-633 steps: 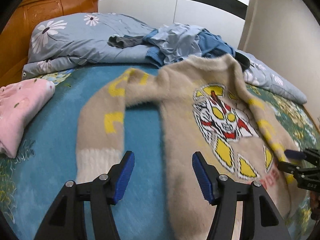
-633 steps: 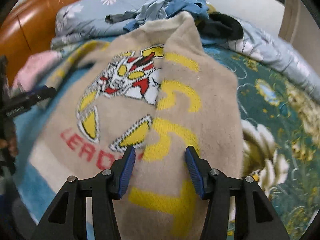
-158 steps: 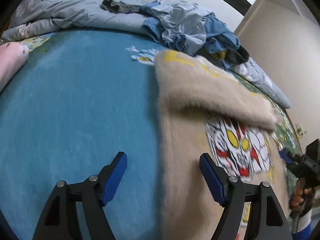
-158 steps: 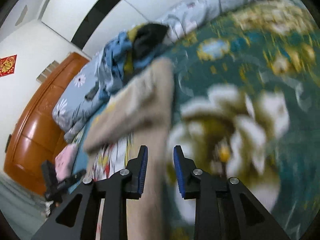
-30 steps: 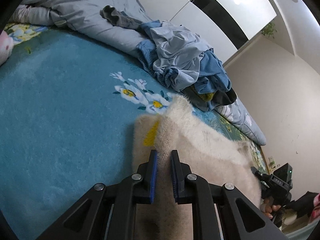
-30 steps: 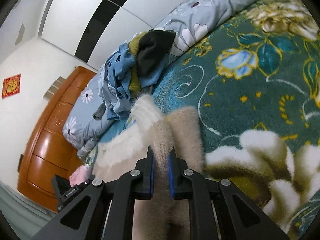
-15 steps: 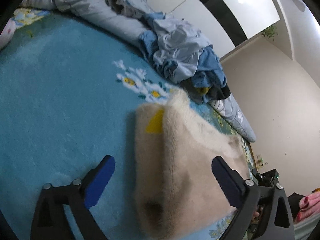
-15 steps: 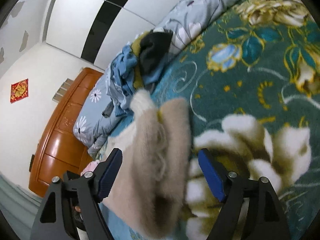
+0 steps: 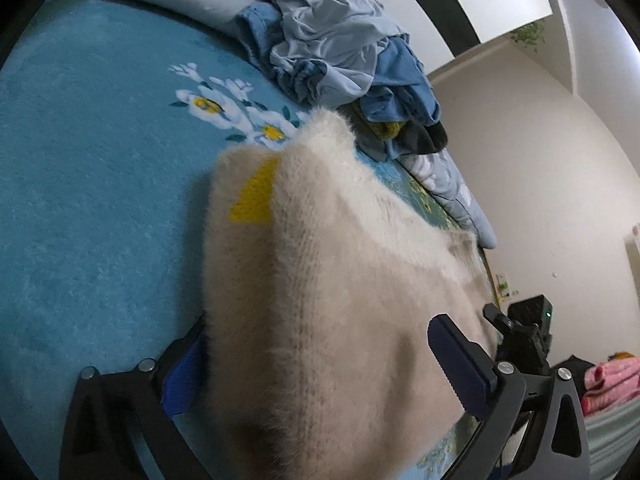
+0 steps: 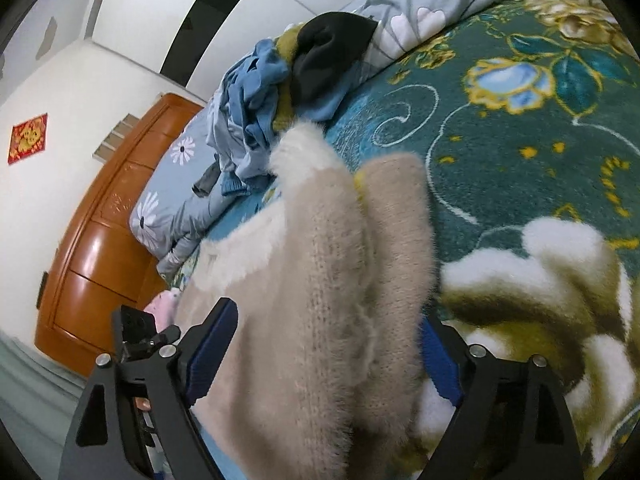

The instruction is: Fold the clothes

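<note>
A fluffy beige sweater (image 9: pixel 320 280) with a yellow patch lies folded on the bed, and its near edge bulges up between the jaws of both grippers. My left gripper (image 9: pixel 316 348) stands wide open around that edge. The sweater hides part of its left finger, and neither pad presses on the knit. In the right wrist view the same sweater (image 10: pixel 320 280) fills the gap of my right gripper (image 10: pixel 326 324), whose jaws are opening, with the pads clear of the cloth. Each gripper shows in the other's view: the right gripper (image 9: pixel 524 332) and the left gripper (image 10: pixel 136 332).
A heap of blue and grey clothes (image 9: pixel 340 40) with a black garment (image 10: pixel 332 48) lies beyond the sweater. Behind it are the grey floral quilt (image 10: pixel 168 208) and the wooden headboard (image 10: pixel 100 240). The bedspread is blue (image 9: pixel 80 160) on the left and green floral (image 10: pixel 520 140) on the right. A pink garment (image 10: pixel 164 304) lies at the left.
A second ago both grippers were shut on the sweater's folded edge. Both have since opened wide and let go, and the sweater now rests on the bed while the grippers have sunk slightly.
</note>
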